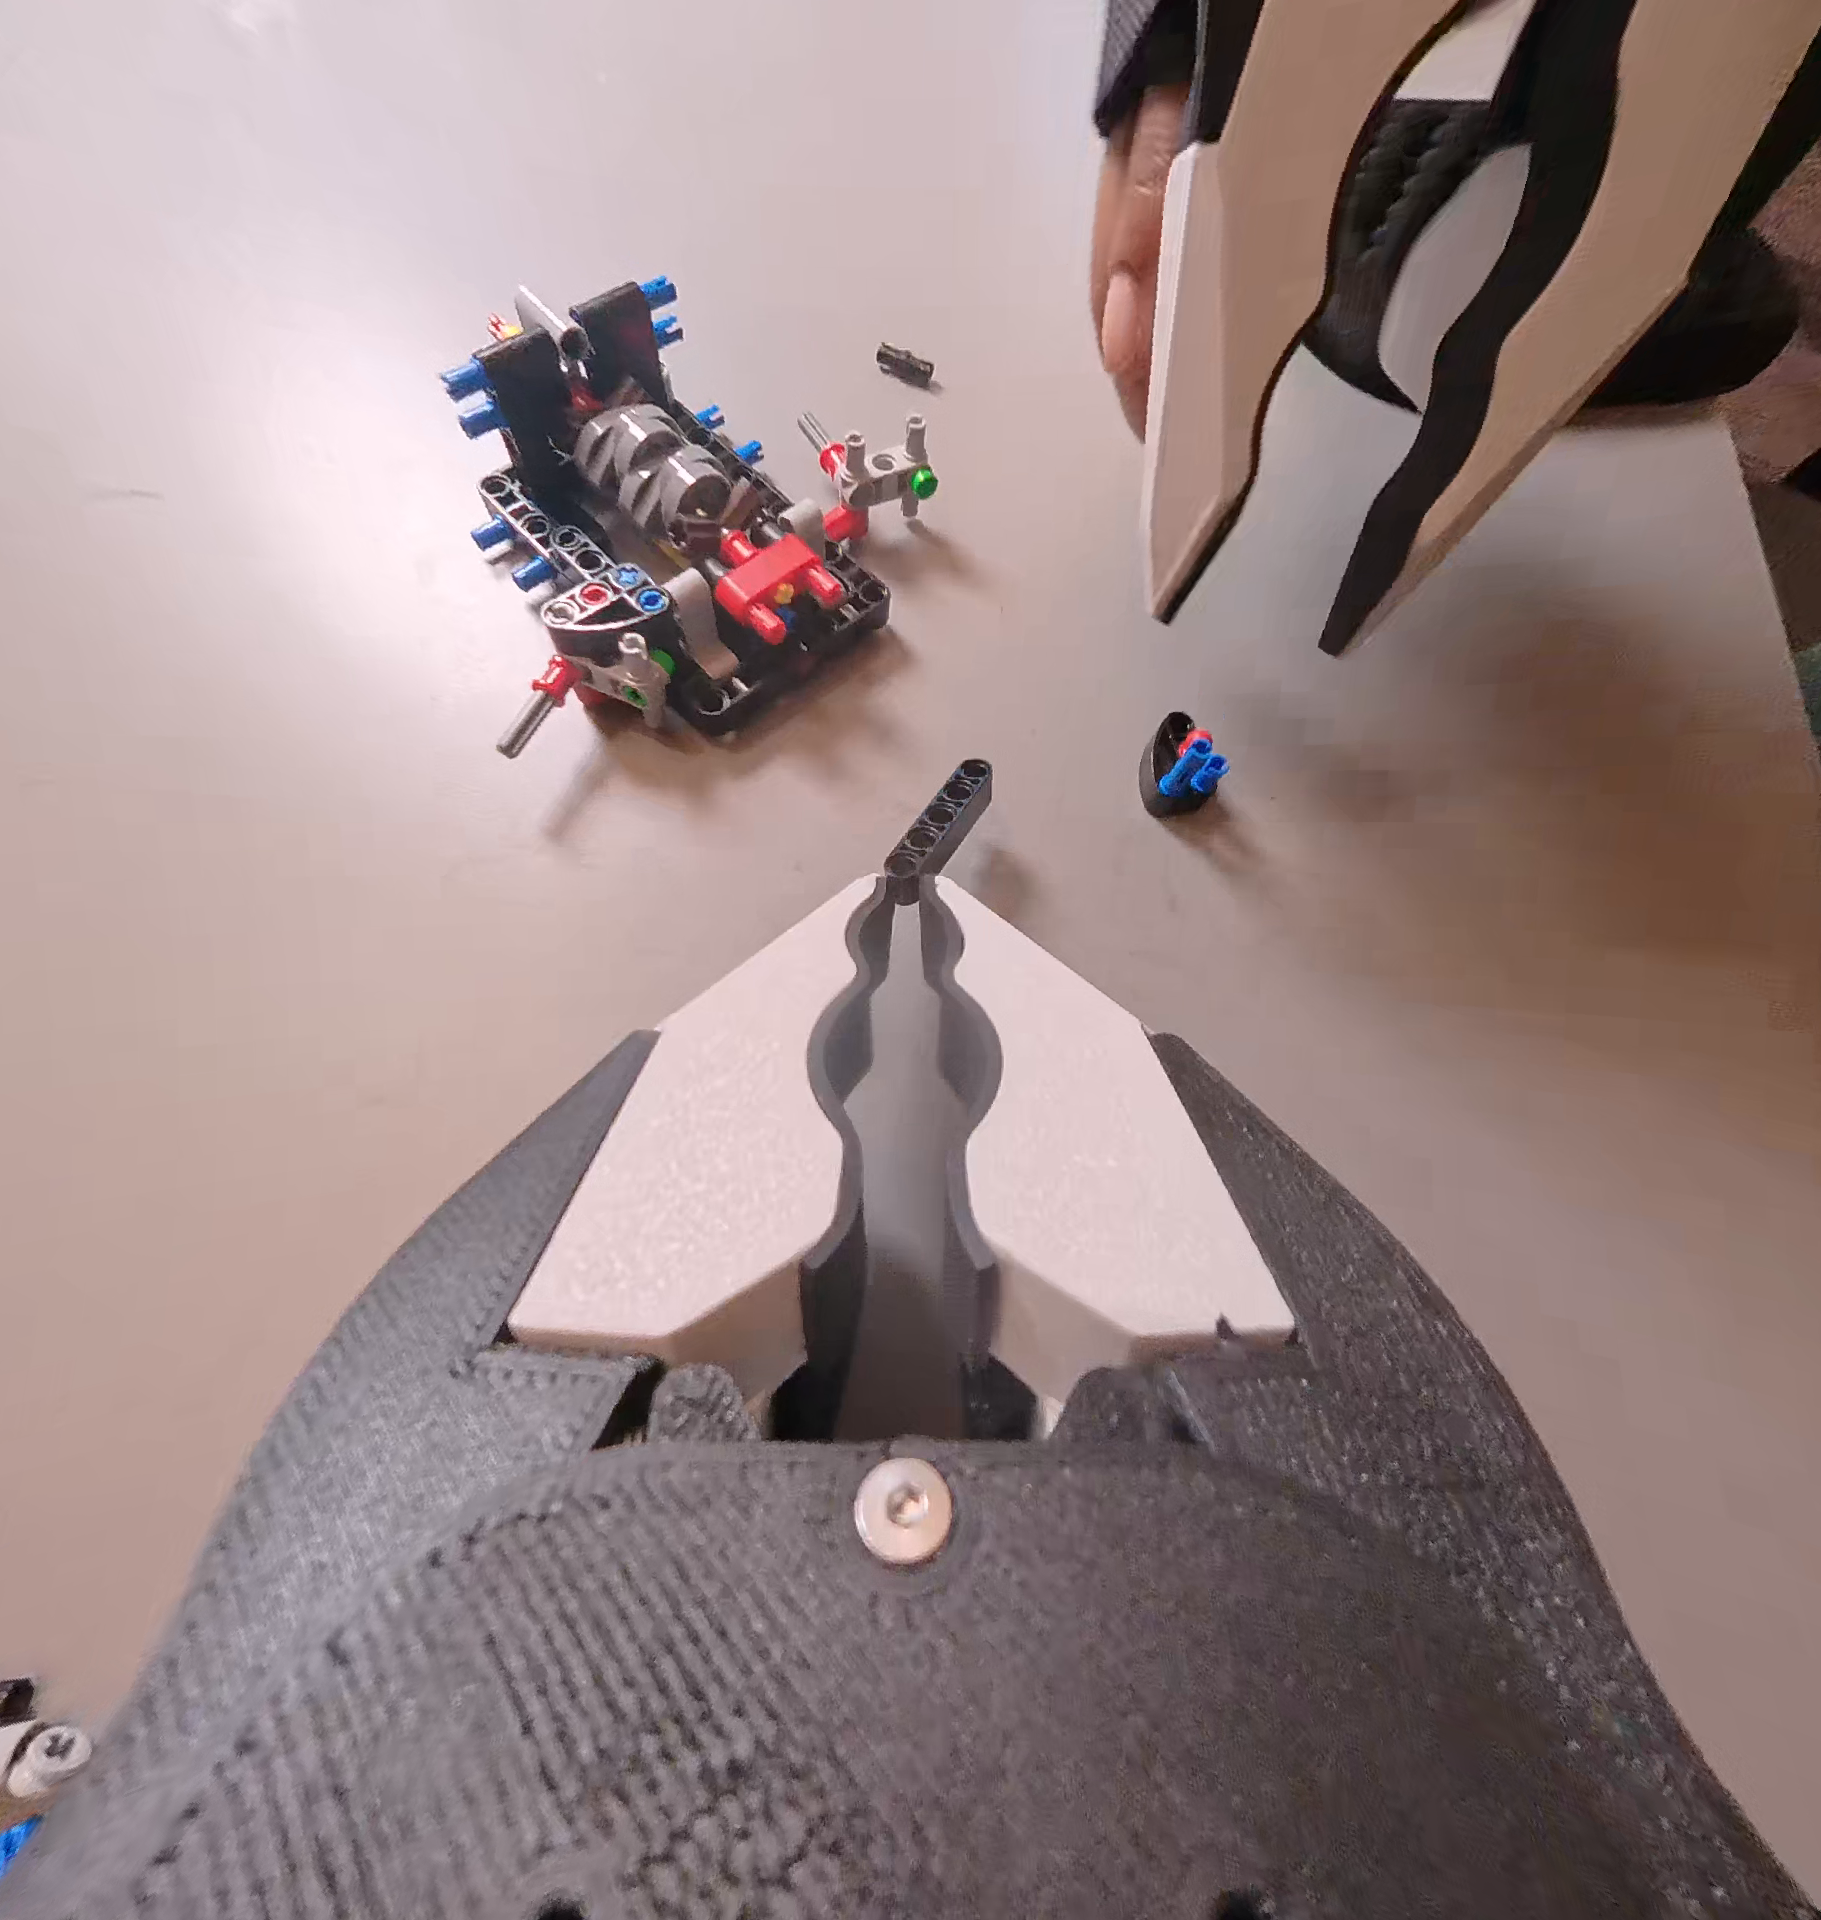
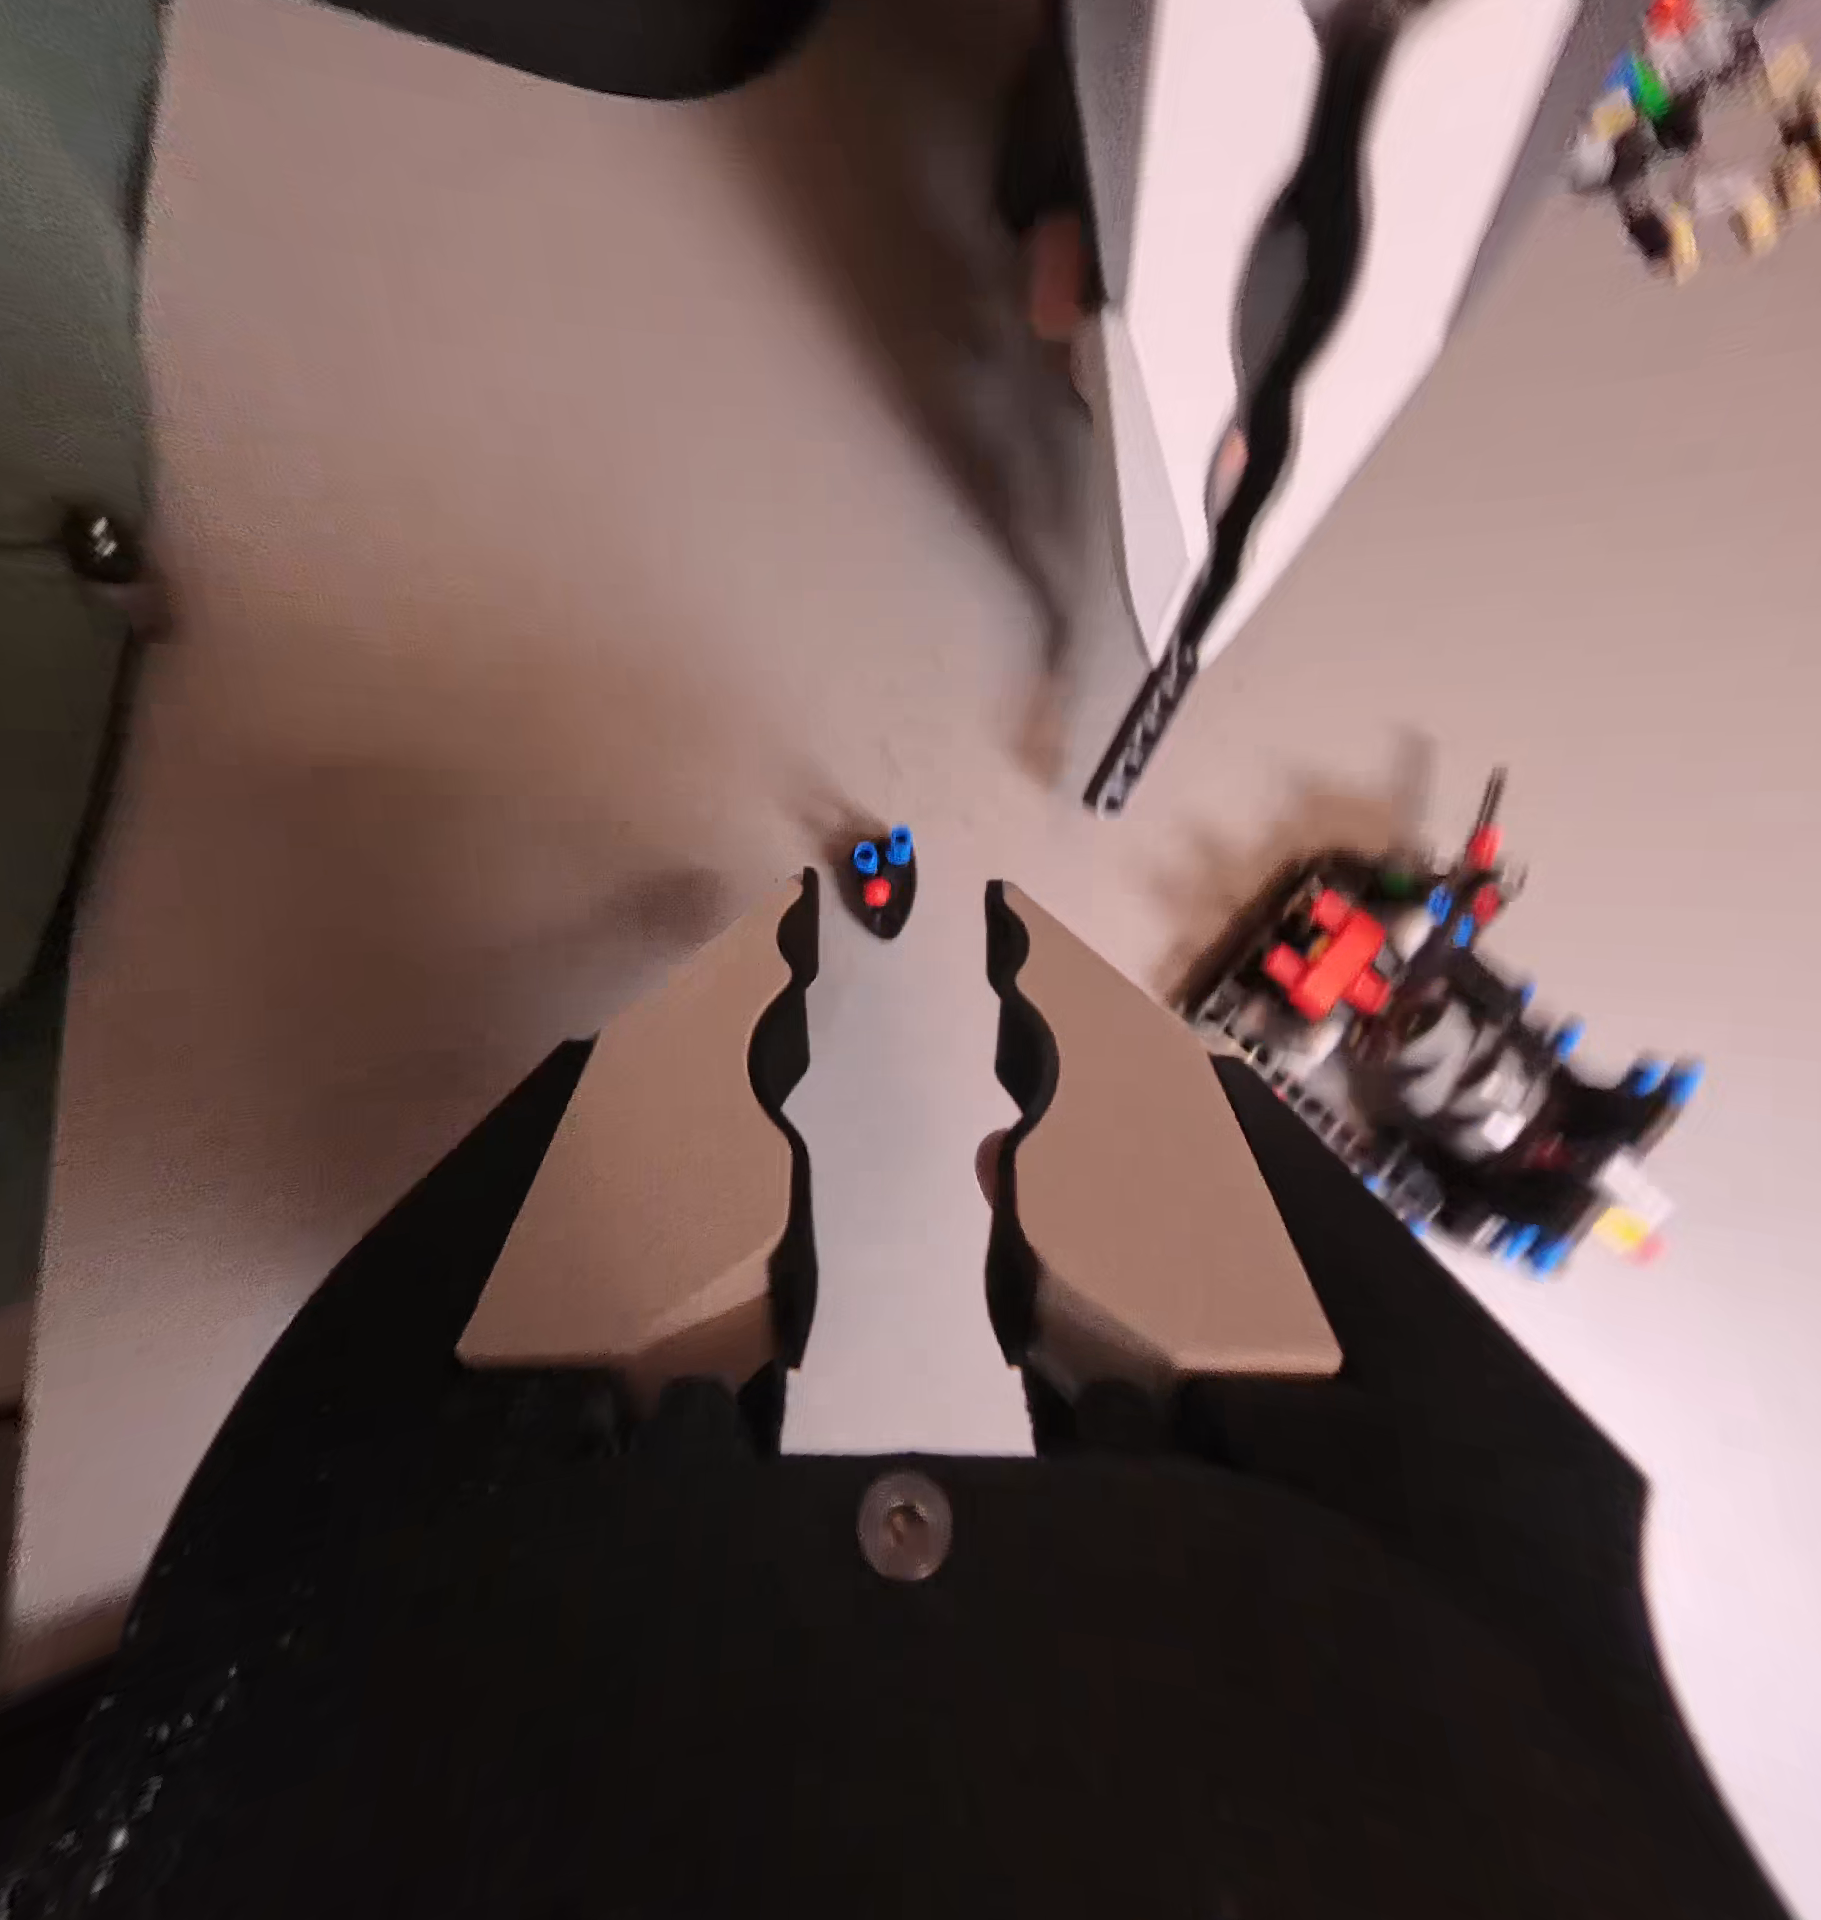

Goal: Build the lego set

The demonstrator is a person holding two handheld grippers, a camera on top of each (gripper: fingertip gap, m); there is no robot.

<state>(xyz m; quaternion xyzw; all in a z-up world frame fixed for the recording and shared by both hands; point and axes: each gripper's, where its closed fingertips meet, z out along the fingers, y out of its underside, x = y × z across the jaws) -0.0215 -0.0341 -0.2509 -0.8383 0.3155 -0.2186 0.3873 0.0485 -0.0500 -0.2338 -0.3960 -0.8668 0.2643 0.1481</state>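
Soft, even indoor light is falling on the pale bench [image 1: 262,935], giving short diffuse shadows beside the lego chassis [image 1: 667,520] and under the right tongs [image 1: 1249,634]. The left wrist view is staying sharp at centre while the wide lens is bending its edges. The right wrist view is smearing with motion blur: the chassis [image 2: 1425,1049] and loose parts pile [image 2: 1706,145] are streaking.

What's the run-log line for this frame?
left tongs: shut on black beam | right tongs: open over small black piece with blue pins | chassis: on table
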